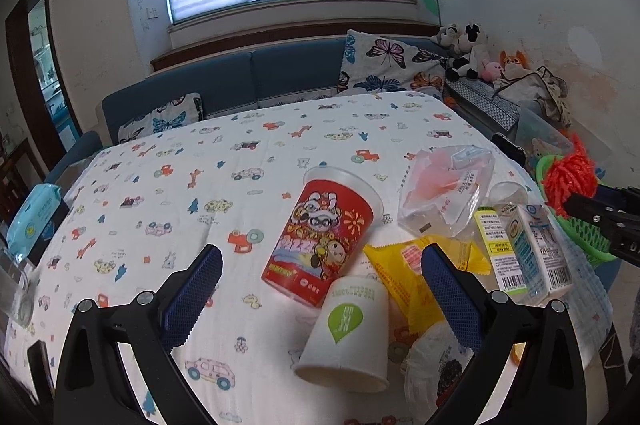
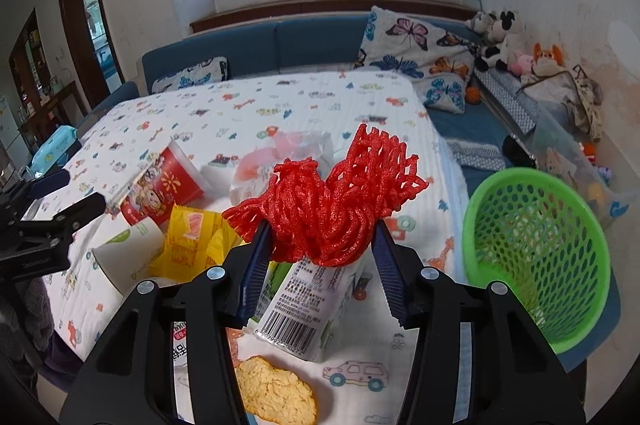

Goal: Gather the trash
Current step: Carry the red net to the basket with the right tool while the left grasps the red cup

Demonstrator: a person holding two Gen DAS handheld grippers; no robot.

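My right gripper point(image 2: 322, 229) is shut on a bunched red foam net point(image 2: 332, 201) and holds it above a white milk carton point(image 2: 308, 301). A green mesh basket point(image 2: 472, 217) stands to its right, off the table's edge. My left gripper point(image 1: 320, 253) hangs open over the trash pile, nothing between its pads. Below it lie a red printed cup point(image 1: 320, 237) on its side, a white paper cup point(image 1: 348, 329), a yellow wrapper point(image 1: 408, 265) and a clear plastic bag point(image 1: 444, 193). In the left wrist view the red net point(image 1: 570, 177) shows at the right edge.
A patterned cloth covers the table point(image 1: 160, 185). A blue wipes pack point(image 1: 34, 213) lies at its left edge. A round beige biscuit-like piece point(image 2: 276, 393) sits near the front. A blue sofa point(image 1: 248, 77) with butterfly pillows runs behind, and a clear storage box point(image 2: 560, 149) stands right.
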